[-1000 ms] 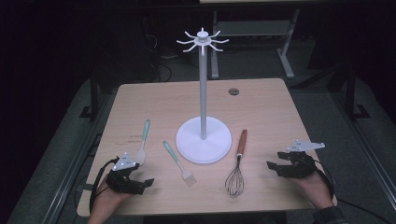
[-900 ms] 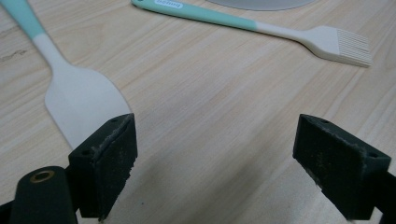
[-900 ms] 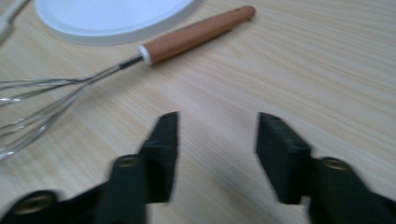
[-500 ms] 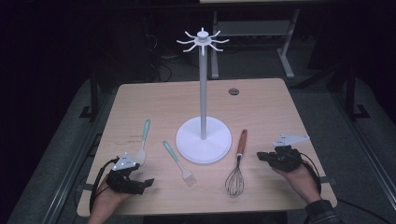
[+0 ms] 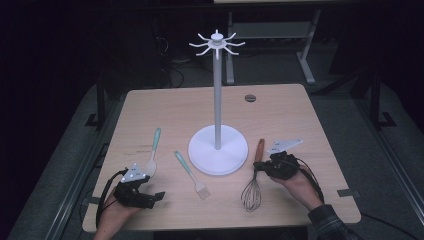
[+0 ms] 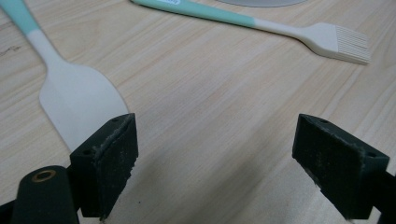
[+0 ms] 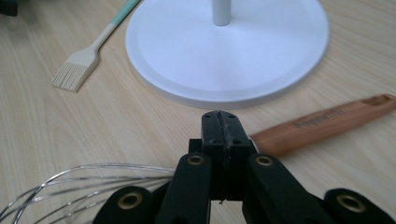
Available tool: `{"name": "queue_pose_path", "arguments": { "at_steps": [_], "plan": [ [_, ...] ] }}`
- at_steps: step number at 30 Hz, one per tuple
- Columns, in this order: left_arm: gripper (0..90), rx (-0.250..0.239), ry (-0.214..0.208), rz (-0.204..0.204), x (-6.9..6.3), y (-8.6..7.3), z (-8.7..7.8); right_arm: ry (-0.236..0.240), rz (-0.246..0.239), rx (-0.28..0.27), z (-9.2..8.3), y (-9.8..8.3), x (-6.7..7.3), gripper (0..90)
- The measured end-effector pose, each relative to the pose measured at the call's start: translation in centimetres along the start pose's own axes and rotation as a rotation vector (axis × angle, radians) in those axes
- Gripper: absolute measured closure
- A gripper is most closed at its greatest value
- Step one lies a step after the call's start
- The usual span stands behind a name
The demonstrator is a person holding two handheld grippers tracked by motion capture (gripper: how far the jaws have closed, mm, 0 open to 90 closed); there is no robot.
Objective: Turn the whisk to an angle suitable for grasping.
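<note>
Right gripper (image 5: 264,167) now over whisk (image 5: 253,181), in from table's (image 5: 165,107) right edge; jaws just closed, together above whisk neck, nothing visibly pinched. Whisk lies flat right of stand (image 5: 218,148). Left gripper (image 5: 156,196) idle near spatula (image 5: 150,160), jaws apart, empty. Judgement: whisk grasp not secured; reopen, lower.

A dim lab: lone wooden table (image 5: 165,110) on grey floor, cables (image 5: 175,75) and metal frames (image 5: 305,55) behind.
</note>
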State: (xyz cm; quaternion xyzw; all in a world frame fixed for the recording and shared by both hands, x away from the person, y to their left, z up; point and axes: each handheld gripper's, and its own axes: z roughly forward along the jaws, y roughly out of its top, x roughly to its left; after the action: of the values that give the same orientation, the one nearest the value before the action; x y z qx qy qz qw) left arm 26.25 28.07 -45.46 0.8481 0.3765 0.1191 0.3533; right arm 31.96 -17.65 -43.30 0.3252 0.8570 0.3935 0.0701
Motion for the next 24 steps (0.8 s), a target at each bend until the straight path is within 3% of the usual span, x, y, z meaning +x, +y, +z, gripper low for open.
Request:
{"name": "queue_pose_path", "arguments": {
  "at_steps": [5, 10, 24],
  "plan": [
    [13.8, 0.004, -0.004, 0.002, 0.0, 0.0, 0.1, 0.013, -0.028, 0.04, 1.5, 0.3, 0.4, 89.9],
    [13.9, 0.004, -0.007, -0.003, 0.0, 0.0, 0.1, 0.023, -0.021, 0.072, 2.3, 0.2, 0.6, 89.9],
    [13.8, 0.011, -0.008, -0.005, 0.0, -0.1, 0.1, 0.034, -0.025, 0.13, 2.2, -0.5, 0.6, 89.9]
  ]
}}
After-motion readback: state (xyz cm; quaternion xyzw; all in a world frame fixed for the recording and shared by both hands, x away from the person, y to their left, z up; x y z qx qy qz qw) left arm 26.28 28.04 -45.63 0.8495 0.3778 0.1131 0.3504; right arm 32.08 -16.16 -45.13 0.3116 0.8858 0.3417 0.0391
